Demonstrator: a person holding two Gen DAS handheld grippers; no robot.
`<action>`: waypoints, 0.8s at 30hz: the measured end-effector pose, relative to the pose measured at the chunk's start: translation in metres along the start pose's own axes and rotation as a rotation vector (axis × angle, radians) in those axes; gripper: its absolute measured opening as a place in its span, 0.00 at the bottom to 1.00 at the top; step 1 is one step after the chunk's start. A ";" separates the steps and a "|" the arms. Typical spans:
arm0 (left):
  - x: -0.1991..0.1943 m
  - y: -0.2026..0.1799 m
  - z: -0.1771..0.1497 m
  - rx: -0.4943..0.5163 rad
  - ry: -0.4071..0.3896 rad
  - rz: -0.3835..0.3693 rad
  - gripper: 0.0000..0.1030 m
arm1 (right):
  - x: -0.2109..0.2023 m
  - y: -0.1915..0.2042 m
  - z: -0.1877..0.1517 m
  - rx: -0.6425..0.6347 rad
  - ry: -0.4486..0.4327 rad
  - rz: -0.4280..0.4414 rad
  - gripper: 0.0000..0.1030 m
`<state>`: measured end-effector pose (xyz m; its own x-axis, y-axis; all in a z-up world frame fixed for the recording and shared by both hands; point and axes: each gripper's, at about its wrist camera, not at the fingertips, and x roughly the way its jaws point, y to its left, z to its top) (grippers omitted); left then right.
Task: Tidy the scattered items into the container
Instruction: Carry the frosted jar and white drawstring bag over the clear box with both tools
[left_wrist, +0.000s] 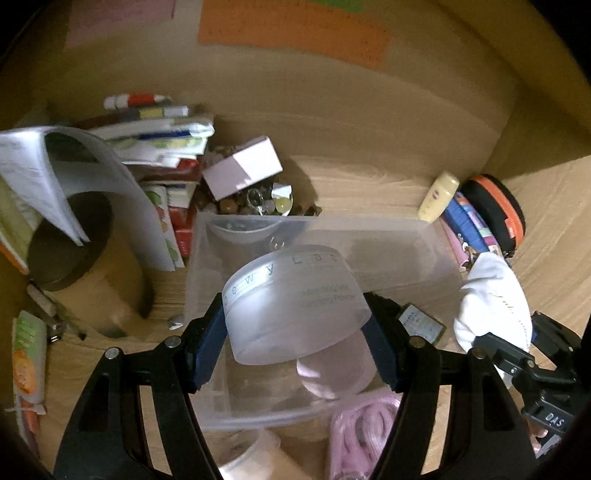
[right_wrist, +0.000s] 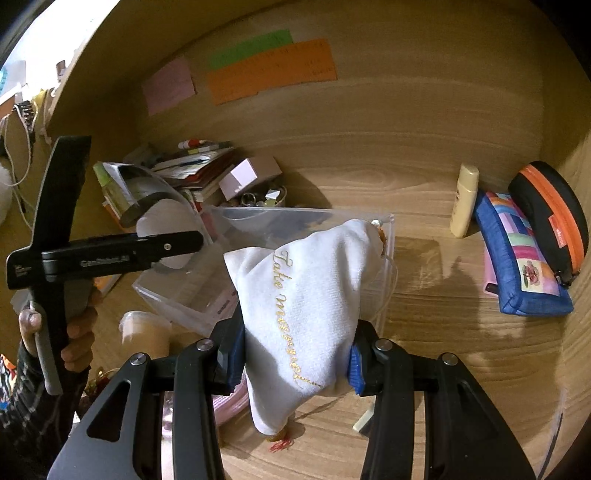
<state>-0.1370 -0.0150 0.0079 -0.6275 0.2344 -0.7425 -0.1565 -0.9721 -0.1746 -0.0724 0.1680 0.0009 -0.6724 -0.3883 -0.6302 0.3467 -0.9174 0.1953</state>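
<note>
L gripper (left_wrist: 295, 332) clamps frosted jar (left_wrist: 295, 299) above clear container (left_wrist: 424, 240). R gripper (right_wrist: 297, 356) grips white pouch (right_wrist: 306, 295); container at its 12 o'clock.

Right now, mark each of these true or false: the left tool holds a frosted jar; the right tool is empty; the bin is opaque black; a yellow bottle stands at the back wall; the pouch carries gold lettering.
1. The left tool holds a frosted jar. True.
2. The right tool is empty. False: it grips a white pouch.
3. The bin is opaque black. False: it is clear plastic.
4. A yellow bottle stands at the back wall. True.
5. The pouch carries gold lettering. True.
</note>
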 end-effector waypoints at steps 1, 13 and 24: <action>0.006 0.000 0.002 -0.004 0.019 -0.004 0.67 | 0.001 0.000 0.001 0.000 0.001 0.000 0.39; 0.053 -0.012 0.014 0.012 0.143 0.019 0.67 | 0.013 0.000 0.006 -0.013 0.019 -0.008 0.39; 0.060 -0.026 0.010 0.087 0.148 0.083 0.67 | 0.024 0.001 0.012 -0.048 0.043 -0.042 0.39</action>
<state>-0.1787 0.0240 -0.0256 -0.5232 0.1433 -0.8401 -0.1782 -0.9824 -0.0566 -0.0955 0.1566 -0.0051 -0.6584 -0.3447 -0.6691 0.3503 -0.9272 0.1329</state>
